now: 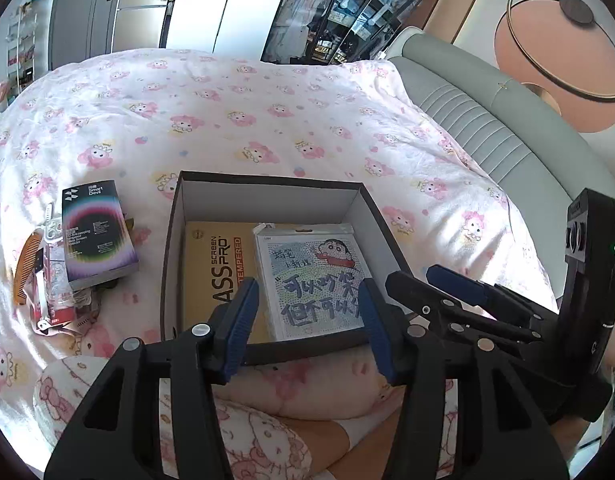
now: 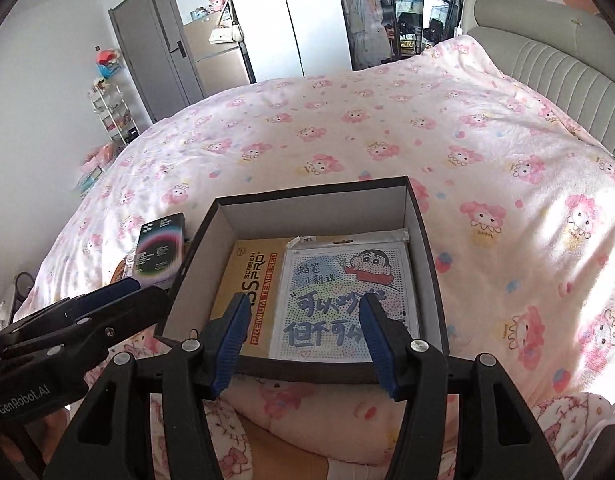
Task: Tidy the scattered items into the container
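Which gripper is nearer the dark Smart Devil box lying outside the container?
Left. The left gripper hovers open at the container's near edge, the Smart Devil box just to its left. The right gripper, also open, sits farther right, beyond the left one.

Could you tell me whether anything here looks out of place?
Yes: a dark packet lies tilted on a loose heap with a comb on the bedspread, left of the box, not inside it.

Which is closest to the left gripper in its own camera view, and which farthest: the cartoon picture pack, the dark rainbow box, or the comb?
1. Cartoon picture pack: inside the cardboard box, just beyond the left gripper.
2. Dark rainbow box: on the bedspread, left of the cardboard box.
3. Comb: farthest left.
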The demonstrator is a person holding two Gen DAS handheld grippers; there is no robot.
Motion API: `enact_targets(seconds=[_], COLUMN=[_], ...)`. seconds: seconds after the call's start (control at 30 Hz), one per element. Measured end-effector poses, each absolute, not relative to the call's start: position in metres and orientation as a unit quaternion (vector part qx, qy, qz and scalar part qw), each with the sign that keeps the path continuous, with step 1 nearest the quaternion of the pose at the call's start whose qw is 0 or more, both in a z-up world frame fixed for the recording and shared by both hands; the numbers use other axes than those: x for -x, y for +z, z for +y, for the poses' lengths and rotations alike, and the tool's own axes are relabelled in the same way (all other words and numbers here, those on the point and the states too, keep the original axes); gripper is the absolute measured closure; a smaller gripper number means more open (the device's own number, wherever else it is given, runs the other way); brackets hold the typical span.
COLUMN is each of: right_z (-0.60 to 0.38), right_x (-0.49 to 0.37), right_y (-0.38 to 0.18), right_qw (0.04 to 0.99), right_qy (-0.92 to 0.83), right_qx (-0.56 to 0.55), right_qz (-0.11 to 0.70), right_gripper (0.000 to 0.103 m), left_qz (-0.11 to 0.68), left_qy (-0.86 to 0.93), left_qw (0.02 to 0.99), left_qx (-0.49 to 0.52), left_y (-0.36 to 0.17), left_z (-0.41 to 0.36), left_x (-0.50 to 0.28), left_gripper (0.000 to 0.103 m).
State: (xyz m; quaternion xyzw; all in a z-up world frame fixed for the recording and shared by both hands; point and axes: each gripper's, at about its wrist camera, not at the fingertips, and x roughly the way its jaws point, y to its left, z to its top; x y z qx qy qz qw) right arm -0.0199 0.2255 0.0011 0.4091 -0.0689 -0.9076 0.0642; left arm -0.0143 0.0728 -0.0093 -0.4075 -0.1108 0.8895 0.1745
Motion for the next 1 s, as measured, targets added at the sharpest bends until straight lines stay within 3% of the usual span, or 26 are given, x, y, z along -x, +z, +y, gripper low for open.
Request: enact_targets(seconds=[0.27, 0.63, 0.87, 1.0], right_z=[0.184, 0.098, 0.042, 0.024], right_x=[0.003, 0.032, 0.069, 0.104], right_y=[0.014, -0.014, -0.027, -0.049], right_qw=[0.096, 0.221, 0.257, 0.235], right_qy=[-0.912, -0.873, -0.852, -0.842], right_qx=[-0.397, -0.434, -0.456, -0.485], right_qz=[-0.028, -0.039, -0.027, -0.014], right_gripper=[0.049, 0.049, 0.049, 0.049], left_qz=[-0.122, -0.148, -0.196, -0.263], left_qy=[0.895, 0.899, 0.891, 0.861], left_qw=[0.17, 0.091, 0.048, -0.028], left_qx=[0.393, 0.402, 0.406, 0.435], left_y=[-0.003, -0.02, -0.046, -0.083], left_z=[0.041, -0.049, -0.105, -0.149], left_x=[-0.006, -0.012, 0.007, 0.031], left_gripper=[0.05, 0.05, 0.05, 0.052])
